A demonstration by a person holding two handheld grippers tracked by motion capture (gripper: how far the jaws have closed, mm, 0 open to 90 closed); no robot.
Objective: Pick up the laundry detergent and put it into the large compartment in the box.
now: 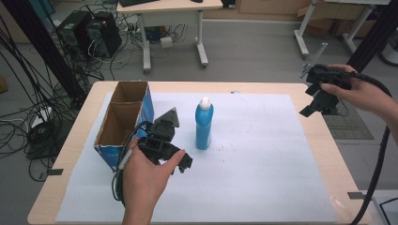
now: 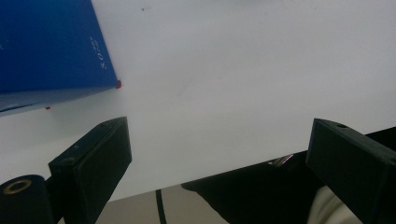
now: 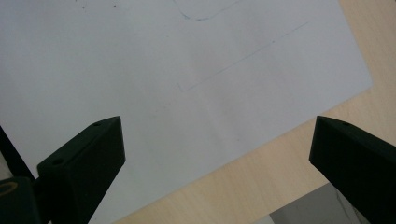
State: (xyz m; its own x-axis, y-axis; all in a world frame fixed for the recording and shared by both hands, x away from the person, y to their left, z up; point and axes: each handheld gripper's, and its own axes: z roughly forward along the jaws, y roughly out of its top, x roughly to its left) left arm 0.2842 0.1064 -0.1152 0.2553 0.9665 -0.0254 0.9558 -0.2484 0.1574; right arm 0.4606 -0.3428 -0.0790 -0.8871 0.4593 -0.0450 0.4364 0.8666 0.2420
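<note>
On the bench [image 1: 300, 197], the blue bottle [image 1: 204, 123] stands upright at centre, just beside the open cardboard box [image 1: 123, 123] at its 9 o'clock. Left gripper [image 1: 180, 157] hovers near the bottle's 7 o'clock, fingers [image 2: 100, 158] spread, holding nothing. Right gripper [image 1: 315, 104] waits well apart at 3 o'clock (fingers [image 3: 88, 161] likewise spread). Step in hand, as judged: approach. Next: straddle the bottle, then close.

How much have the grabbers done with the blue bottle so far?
Nothing looks done yet: the blue bottle stands upright on the white sheet, beside the cardboard box. The left hand-held gripper is open near the bottle, holding nothing. The right hand-held gripper hangs open over the table's right edge. Grasping the bottle remains.
</note>
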